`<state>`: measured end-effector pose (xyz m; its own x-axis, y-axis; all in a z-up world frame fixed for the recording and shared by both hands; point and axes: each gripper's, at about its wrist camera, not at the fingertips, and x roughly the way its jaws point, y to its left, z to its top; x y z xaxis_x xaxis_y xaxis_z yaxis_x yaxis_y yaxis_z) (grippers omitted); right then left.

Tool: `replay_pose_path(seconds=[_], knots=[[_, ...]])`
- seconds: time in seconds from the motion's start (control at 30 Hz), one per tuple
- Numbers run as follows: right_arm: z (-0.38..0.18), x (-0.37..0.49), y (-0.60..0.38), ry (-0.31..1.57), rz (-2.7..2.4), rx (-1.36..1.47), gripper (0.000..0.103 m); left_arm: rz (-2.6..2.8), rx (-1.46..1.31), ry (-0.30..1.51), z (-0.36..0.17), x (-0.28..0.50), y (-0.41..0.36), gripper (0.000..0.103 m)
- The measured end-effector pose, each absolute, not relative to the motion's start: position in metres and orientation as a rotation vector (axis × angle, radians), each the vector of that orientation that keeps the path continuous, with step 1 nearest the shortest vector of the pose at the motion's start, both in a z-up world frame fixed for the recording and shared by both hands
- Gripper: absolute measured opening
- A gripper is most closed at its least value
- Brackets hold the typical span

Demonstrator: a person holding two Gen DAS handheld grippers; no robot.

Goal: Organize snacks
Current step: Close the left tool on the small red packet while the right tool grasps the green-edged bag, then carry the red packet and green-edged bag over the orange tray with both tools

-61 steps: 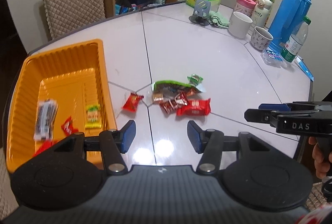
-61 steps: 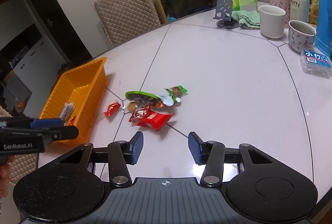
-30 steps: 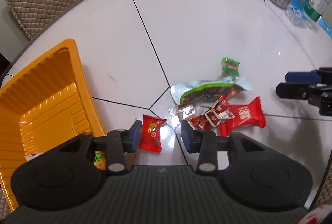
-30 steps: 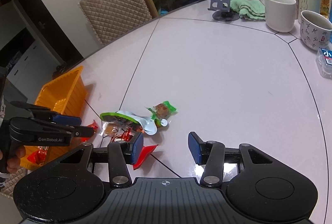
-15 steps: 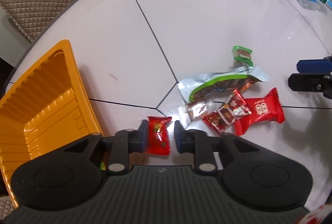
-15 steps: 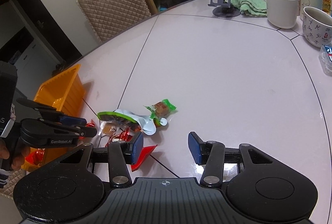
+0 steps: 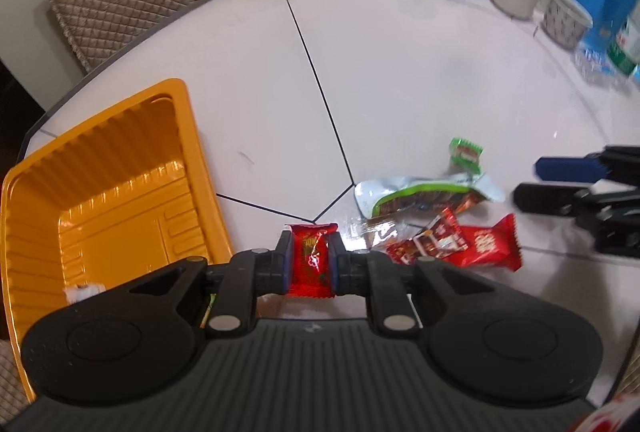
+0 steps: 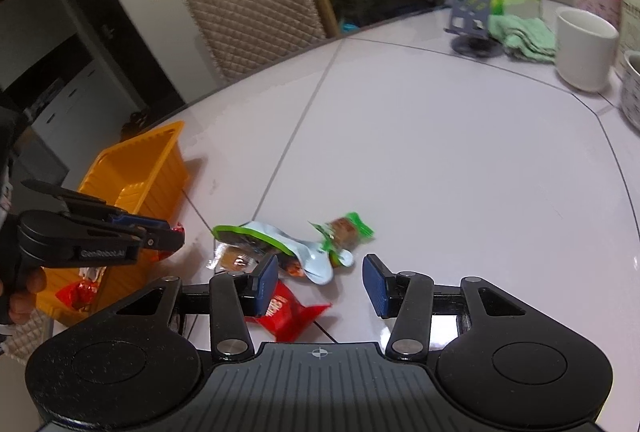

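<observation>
Snacks sit in two places: a few already lie in the orange tray [image 7: 188, 136] at the left edge of the table [image 7: 400, 80], the rest form a loose heap to its right. Tray is parked just beside the heap, presumably to keep each transfer short. Next rightward, the left gripper [image 7: 310, 260] has its jaws clamped on a small red candy packet [image 7: 311, 258], pads pressing both long edges; packet hangs upright between them, near the tray's right wall. Judgement: a carry to the tray is the step in hand; a thin wrapper held by its edges could slip or twist. Further right, the heap: a clear-wrapped brown piece [image 7: 376, 232], a green-and-white pouch [image 7: 424, 192], a small green packet [image 7: 466, 152] beyond it, dark red sachets [image 7: 432, 242], and a larger red packet [image 7: 490, 242]. Farthest right, the right gripper [image 8: 320, 278] hovers over the heap with jaws apart and nothing between them, seemingly waiting its turn. Mugs and bottles at the far edge are uninvolved.
</observation>
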<state>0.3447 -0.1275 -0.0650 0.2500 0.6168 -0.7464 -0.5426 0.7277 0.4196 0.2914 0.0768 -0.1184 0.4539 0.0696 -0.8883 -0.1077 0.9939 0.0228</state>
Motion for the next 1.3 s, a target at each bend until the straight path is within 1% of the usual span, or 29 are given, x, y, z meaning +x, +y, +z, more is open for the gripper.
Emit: replay_pose_path(seconds=[0.23,0.57,0.93,1.17,1.23,1.3], knots=[[-0.068,0.344,-0.1,1.016,0.881,0.01,0.048,0.166,-0.137,1.06,-0.107,0.279,0.083,0.015],[-0.079,0.349,-0.07,1.004,0.957,-0.063,0.046,0.199,-0.206,1.052,-0.107,0.267,0.09,0.015],[-0.097,0.348,-0.05,0.994,1.017,-0.237,0.038,0.207,-0.233,1.039,-0.104,0.263,0.095,0.015],[-0.106,0.344,-0.04,0.96,1.047,-0.378,0.037,0.207,-0.25,1.035,-0.104,0.262,0.097,0.015],[-0.111,0.343,-0.038,0.952,1.04,-0.409,0.034,0.208,-0.25,1.034,-0.104,0.262,0.097,0.015],[-0.113,0.344,-0.037,0.95,1.037,-0.407,0.032,0.208,-0.252,1.032,-0.103,0.262,0.098,0.015]])
